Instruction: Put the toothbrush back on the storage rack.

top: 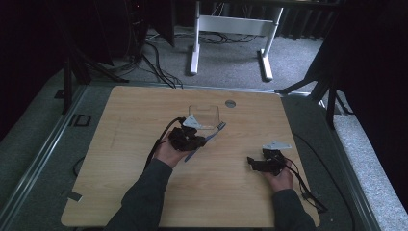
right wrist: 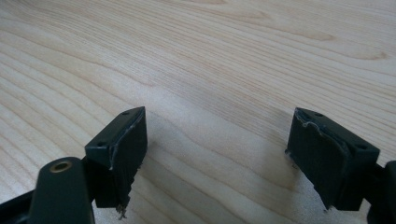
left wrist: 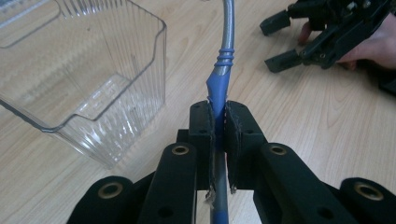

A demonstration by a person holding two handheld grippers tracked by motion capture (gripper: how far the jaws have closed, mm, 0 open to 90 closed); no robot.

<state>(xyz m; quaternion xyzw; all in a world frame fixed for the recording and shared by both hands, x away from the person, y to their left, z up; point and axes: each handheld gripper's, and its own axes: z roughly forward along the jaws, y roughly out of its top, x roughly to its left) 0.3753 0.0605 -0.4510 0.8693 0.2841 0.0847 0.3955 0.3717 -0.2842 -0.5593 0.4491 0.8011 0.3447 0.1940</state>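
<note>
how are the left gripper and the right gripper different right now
The left gripper is shut on a blue and grey toothbrush; the right gripper is open with nothing between its jaws. The left gripper is beside the clear plastic container; the right gripper sits apart over bare wooden table. Both have black jaws and are hand-held.
</note>
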